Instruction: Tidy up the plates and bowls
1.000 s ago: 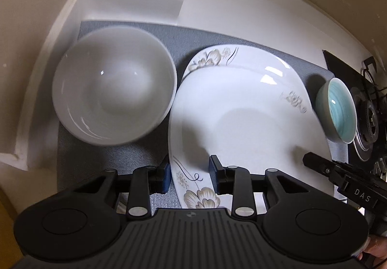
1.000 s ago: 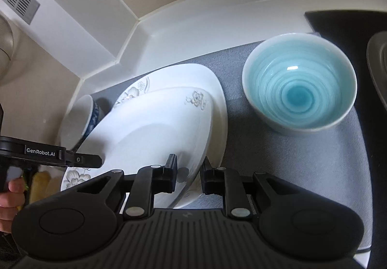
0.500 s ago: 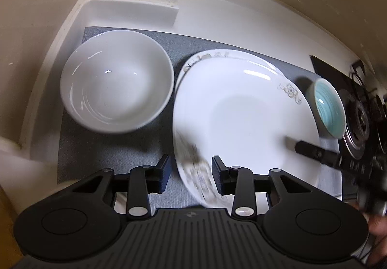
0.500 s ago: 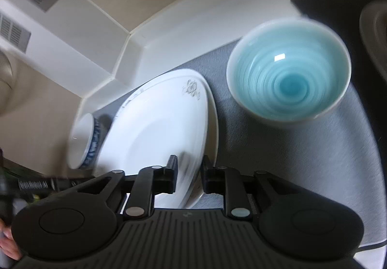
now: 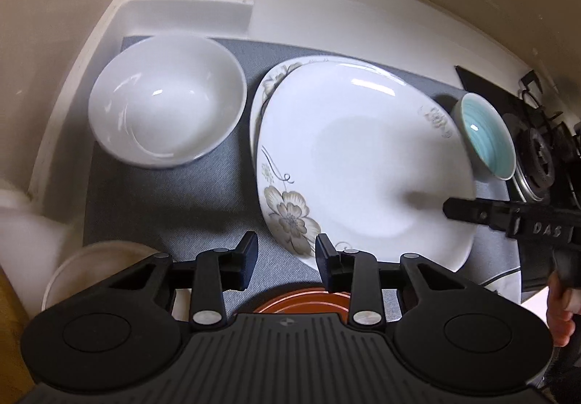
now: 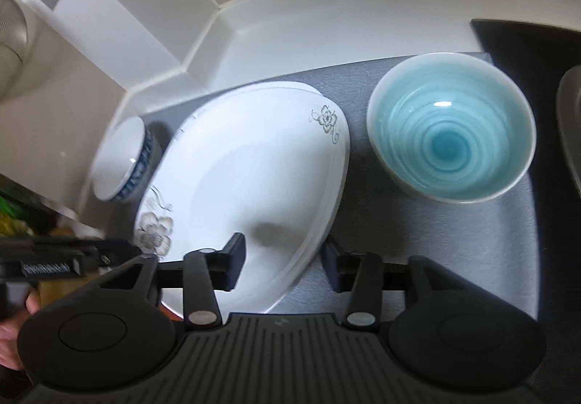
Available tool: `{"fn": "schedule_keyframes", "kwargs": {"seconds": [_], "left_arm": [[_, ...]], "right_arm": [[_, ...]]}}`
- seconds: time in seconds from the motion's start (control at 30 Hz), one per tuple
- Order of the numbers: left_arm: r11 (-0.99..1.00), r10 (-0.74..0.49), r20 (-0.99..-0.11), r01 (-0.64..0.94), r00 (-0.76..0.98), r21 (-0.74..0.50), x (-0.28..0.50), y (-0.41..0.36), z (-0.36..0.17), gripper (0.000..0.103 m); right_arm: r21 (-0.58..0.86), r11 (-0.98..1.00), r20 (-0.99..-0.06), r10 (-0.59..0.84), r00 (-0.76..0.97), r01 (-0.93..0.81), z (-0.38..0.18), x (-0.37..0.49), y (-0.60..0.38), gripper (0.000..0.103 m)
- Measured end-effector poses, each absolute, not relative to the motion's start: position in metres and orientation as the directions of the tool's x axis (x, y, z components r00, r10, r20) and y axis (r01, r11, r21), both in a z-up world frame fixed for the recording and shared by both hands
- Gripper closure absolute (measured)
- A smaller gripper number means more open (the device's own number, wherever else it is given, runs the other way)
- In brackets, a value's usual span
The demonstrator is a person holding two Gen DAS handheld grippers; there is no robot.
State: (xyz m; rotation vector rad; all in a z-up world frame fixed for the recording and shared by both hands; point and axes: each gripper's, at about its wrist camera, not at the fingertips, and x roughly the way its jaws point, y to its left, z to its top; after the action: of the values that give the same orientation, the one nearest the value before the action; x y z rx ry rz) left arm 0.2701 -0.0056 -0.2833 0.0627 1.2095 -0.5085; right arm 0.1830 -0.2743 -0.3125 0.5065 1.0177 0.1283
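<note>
Two white flower-print plates (image 5: 363, 157) lie stacked on the grey mat (image 5: 174, 207); the lower one's rim (image 5: 276, 77) peeks out at the back. My left gripper (image 5: 287, 258) is open at the stack's near-left corner and grips nothing. In the right wrist view the plates (image 6: 247, 178) have their near edge between the jaws of my right gripper (image 6: 283, 264). Those jaws are opening and the pads stand off the rim. A large white bowl (image 5: 167, 113) sits left of the plates. To their right is a turquoise bowl (image 6: 450, 135).
The white bowl shows a blue-patterned outside (image 6: 123, 160) in the right wrist view. An orange plate (image 5: 301, 298) lies under my left gripper, with a pale round container (image 5: 90, 258) at lower left. A black gas stove (image 5: 541, 157) borders the mat on the right. White walls close the back.
The top plate has settled flat onto the lower one. My right gripper's jaws have spread away from its rim. The left gripper has drawn back off the plate's edge.
</note>
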Motion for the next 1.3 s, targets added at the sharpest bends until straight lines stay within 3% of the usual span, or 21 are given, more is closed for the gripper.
{"fn": "schedule_keyframes", "kwargs": {"seconds": [0.33,0.43,0.57,0.7,0.73,0.97,1.3], "left_arm": [[0.896,-0.394,-0.885,0.318,0.248,-0.31,0.287,0.006,-0.291,0.063],[0.892,-0.408,-0.877,0.314,0.255,-0.324,0.29,0.009,-0.293,0.073],[0.892,-0.403,-0.88,0.323,0.253,-0.316,0.29,0.007,-0.296,0.079],[0.888,-0.407,-0.882,0.328,0.238,-0.322,0.286,0.007,-0.299,0.083],[0.887,-0.409,-0.881,0.329,0.238,-0.323,0.285,0.007,-0.3,0.083],[0.885,-0.411,-0.877,0.342,0.251,-0.317,0.276,0.005,-0.299,0.082],[0.888,-0.427,-0.87,0.292,0.245,-0.354,0.296,0.01,-0.297,0.082]], "right_arm": [[0.459,0.872,-0.777,0.302,0.553,0.17,-0.311,0.16,-0.273,0.05],[0.466,0.854,-0.792,0.285,0.539,0.232,-0.315,0.149,-0.272,0.05],[0.5,0.828,-0.786,0.31,0.534,0.255,-0.324,0.141,-0.268,0.052],[0.495,0.837,-0.775,0.305,0.553,0.233,-0.32,0.147,-0.264,0.082],[0.475,0.849,-0.783,0.287,0.552,0.232,-0.319,0.15,-0.263,0.083],[0.405,0.882,-0.808,0.222,0.546,0.242,-0.319,0.169,-0.267,0.083],[0.458,0.846,-0.79,0.247,0.561,0.273,-0.318,0.155,-0.268,0.076]]}}
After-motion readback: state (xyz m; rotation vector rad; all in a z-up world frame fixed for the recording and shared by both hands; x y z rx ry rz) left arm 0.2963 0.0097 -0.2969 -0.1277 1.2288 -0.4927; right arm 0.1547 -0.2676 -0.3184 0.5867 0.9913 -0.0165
